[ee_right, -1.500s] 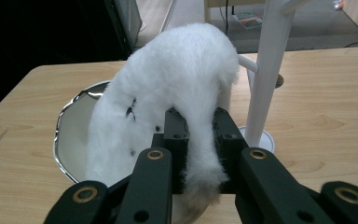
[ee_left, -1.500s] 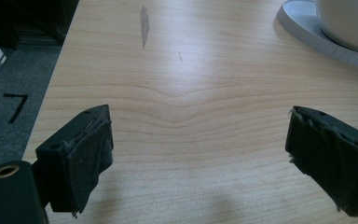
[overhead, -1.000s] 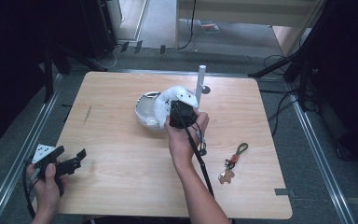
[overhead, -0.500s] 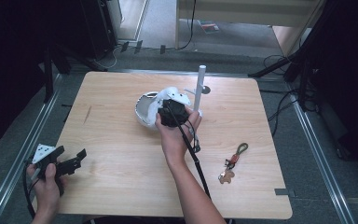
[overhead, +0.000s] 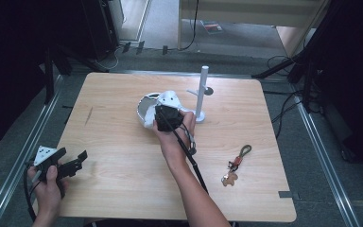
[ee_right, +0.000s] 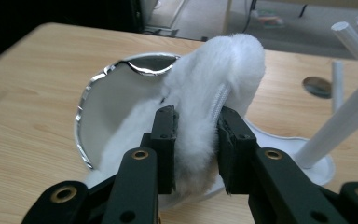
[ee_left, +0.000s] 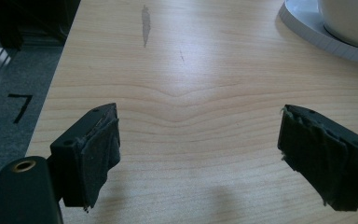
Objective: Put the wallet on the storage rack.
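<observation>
High view: right tool (overhead: 163,113) at frame centre on the fluffy white fabric pouch (overhead: 170,100) over a round mirror-rimmed tray (overhead: 143,105); left gripper view: left tool (ee_left: 200,154) gapes wide, empty, above the wooden surface (ee_left: 191,70); right gripper view: jaws pinch the pouch (ee_right: 205,107), centre frame.

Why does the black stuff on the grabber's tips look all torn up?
The padding on the left gripper's fingertips is frayed, with loose ragged edges, so it looks worn. The jaws stand wide apart over the bare table. The right gripper pinches a fluffy white pouch.
</observation>
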Available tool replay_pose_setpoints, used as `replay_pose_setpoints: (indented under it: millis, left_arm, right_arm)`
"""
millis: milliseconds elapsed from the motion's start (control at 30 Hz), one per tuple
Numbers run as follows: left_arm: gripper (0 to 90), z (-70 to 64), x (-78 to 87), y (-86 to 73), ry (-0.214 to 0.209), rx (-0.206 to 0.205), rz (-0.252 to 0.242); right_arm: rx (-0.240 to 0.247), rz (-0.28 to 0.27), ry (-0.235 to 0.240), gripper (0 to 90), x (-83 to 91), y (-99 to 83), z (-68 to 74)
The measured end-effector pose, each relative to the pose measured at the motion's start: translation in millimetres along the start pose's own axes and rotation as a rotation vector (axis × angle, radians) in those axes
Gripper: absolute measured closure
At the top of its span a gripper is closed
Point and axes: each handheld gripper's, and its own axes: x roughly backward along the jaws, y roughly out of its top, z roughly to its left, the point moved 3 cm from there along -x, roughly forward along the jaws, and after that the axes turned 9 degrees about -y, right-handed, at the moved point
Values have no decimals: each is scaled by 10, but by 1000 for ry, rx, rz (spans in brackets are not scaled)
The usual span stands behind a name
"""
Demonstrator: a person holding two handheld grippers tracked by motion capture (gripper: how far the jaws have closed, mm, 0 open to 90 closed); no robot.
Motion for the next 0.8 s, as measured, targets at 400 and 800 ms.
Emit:
replay_pose_setpoints:
  millis: [400, 800]
  left_arm:
    - [137, -1, 0, 0, -1, -2, 1]
    - [139, -2, -2, 0, -1, -1, 4]
  right_arm:
    - [-32, -50, 50, 701, 37, 1, -4]
    - [126, -135, -30, 724, 22, -76, 195]
